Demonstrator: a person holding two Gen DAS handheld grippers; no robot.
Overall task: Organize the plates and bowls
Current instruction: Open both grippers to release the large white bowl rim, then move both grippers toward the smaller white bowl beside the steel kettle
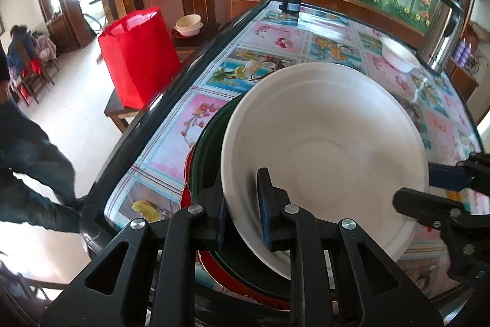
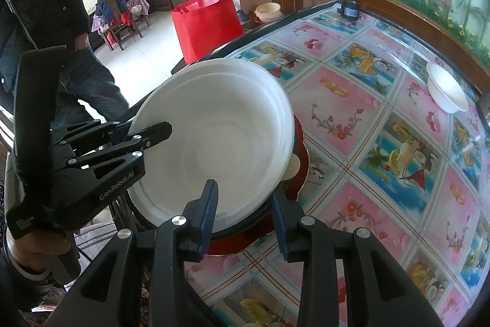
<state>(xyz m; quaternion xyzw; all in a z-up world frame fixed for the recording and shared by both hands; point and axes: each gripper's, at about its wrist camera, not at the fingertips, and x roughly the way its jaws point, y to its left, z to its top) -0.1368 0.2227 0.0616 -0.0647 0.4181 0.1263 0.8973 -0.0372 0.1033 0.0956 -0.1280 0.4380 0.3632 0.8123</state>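
At the left, the left gripper (image 1: 243, 206) straddles the near rim of the wide white moulded-pulp bowl (image 1: 324, 143); its pads sit either side of the rim with a sliver of gap showing, so the hold looks slack rather than firm. The bowl sits tilted on a stack near the table's front edge — a dark green plate (image 1: 205, 149) under it and a red scalloped-edge plate (image 2: 301, 173) at the bottom. To the right, the right gripper (image 2: 245, 216) also brackets the bowl's rim, one blue pad inside and one outside, jaws parted and not pressing. Far right, a small white bowl (image 2: 447, 88) stands alone, well apart, on the glass-topped table with its fruit-print cloth (image 2: 382, 118).

The step in hand seems to be setting the big bowl onto the stack. Next, I judge, both grippers must clear the rim without tipping it — then fetch the small bowl.
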